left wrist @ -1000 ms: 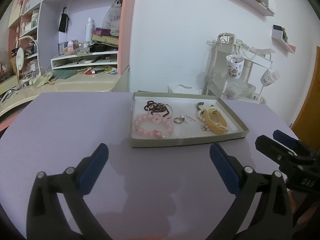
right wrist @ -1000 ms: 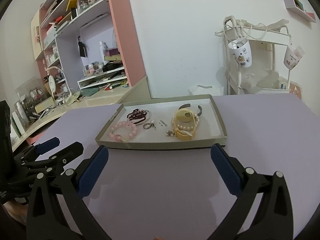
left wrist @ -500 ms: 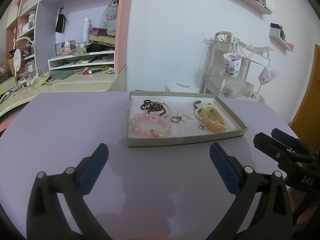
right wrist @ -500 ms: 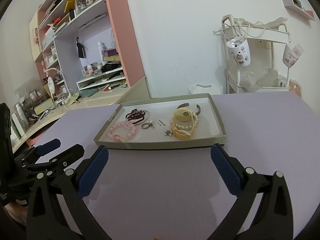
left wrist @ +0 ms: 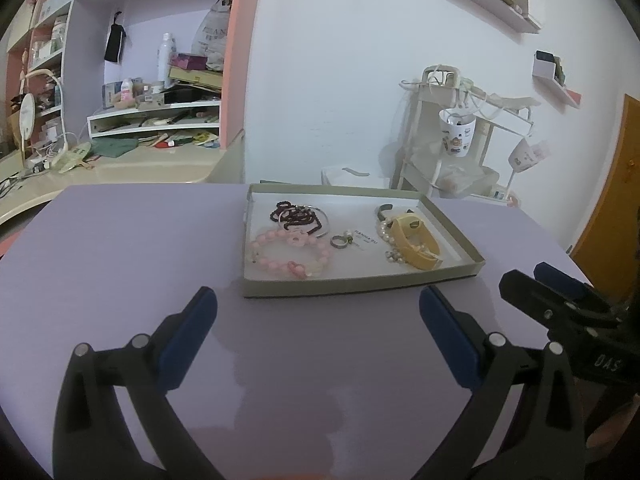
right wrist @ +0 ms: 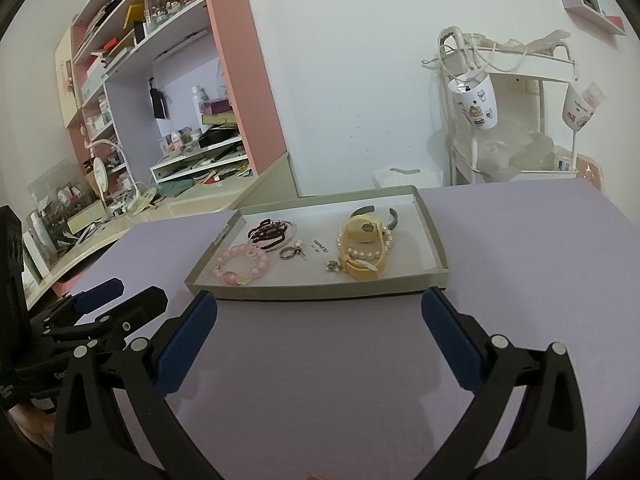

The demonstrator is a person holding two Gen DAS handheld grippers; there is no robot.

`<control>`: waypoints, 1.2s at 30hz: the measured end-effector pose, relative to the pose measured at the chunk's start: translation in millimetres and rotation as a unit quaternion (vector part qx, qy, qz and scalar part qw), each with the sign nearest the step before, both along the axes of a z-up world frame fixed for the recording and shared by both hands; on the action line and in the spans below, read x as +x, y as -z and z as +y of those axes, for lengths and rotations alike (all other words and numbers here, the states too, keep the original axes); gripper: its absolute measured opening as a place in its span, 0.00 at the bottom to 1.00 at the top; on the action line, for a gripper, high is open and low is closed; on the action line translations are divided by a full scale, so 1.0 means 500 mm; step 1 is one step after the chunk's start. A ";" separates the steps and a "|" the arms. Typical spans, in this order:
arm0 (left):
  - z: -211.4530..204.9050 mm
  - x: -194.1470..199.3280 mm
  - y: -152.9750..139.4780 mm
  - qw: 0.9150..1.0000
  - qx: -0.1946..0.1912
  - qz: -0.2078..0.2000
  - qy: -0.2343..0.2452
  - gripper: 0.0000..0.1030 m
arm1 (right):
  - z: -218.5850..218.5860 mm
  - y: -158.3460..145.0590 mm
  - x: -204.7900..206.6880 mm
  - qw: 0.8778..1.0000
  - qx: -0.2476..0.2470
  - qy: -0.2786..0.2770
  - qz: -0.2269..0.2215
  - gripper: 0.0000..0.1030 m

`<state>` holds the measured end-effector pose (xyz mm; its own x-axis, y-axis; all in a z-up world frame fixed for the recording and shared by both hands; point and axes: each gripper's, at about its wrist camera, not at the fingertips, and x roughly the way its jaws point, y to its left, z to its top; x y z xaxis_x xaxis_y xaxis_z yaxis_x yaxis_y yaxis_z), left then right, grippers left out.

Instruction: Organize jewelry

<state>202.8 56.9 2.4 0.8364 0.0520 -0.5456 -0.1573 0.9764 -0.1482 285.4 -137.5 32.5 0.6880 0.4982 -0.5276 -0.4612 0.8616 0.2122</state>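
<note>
A big purple bench [left wrist: 120, 264] fills the bottom of both views. Behind it stands a pink and white shelf unit [right wrist: 168, 80] full of small things, and a white rack [right wrist: 516, 120] with hanging cups stands by the wall.

A flat grey tray [left wrist: 360, 284] sits on the bench, in front of both grippers. The jewelry lies inside it.

The left gripper [left wrist: 318, 312] hangs just above the bench, on the near side of the tray. Its two blue pads [left wrist: 188, 336] are spread wide apart, and it holds nothing. The right gripper [right wrist: 320, 312] is beside it, also near the tray's front wall. It is wide open too, with nothing between its pads.

In the tray, a yellow watch [right wrist: 362, 248] lies toward the right side, with a white pearl bracelet [right wrist: 366, 254] wound around it. A grey cuff [right wrist: 374, 214] lies just behind them. A pink bead bracelet [right wrist: 242, 266] lies at the front left. Behind it is a dark bead string [right wrist: 268, 232] resting on a thin silver bangle [left wrist: 320, 220]. A small silver ring [right wrist: 287, 254] lies in the middle, and a tiny white label [right wrist: 319, 245] is just beside it.
</note>
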 end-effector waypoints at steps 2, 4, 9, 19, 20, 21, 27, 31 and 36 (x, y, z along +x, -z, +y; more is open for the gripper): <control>0.000 0.002 0.000 1.000 -0.002 -0.001 0.002 0.98 | -0.003 0.000 0.000 1.000 0.001 0.001 0.000 0.99; 0.000 0.004 -0.001 1.000 -0.003 -0.001 0.004 0.98 | -0.004 0.000 0.001 1.000 0.001 0.001 0.000 0.99; -0.001 0.006 0.000 1.000 -0.004 0.000 0.003 0.98 | -0.003 0.000 0.001 1.000 0.001 0.001 0.000 0.99; 0.001 0.010 0.005 1.000 -0.004 0.003 0.000 0.98 | -0.003 0.001 0.001 1.000 0.000 0.000 0.001 0.99; 0.001 0.010 0.005 1.000 -0.004 0.003 0.000 0.98 | -0.003 0.001 0.001 1.000 0.001 0.000 0.001 0.99; 0.001 0.010 0.005 1.000 -0.004 0.004 0.000 0.98 | -0.002 0.001 0.000 1.000 0.001 0.000 0.001 0.99; 0.002 0.011 0.005 1.000 -0.004 0.004 0.000 0.98 | -0.003 0.001 0.001 1.000 0.001 0.000 0.001 0.99; 0.001 0.011 0.005 1.000 -0.004 0.004 0.000 0.98 | -0.002 0.001 0.001 1.000 0.001 0.000 0.001 0.99; 0.004 0.013 0.010 1.000 -0.004 0.006 -0.002 0.98 | -0.002 0.001 0.000 1.000 0.001 0.000 0.001 0.99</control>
<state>209.2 58.8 -2.5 0.8300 0.0499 -0.5556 -0.1623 0.9745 -0.1548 285.5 -138.3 32.1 0.6872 0.4987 -0.5282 -0.4606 0.8614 0.2141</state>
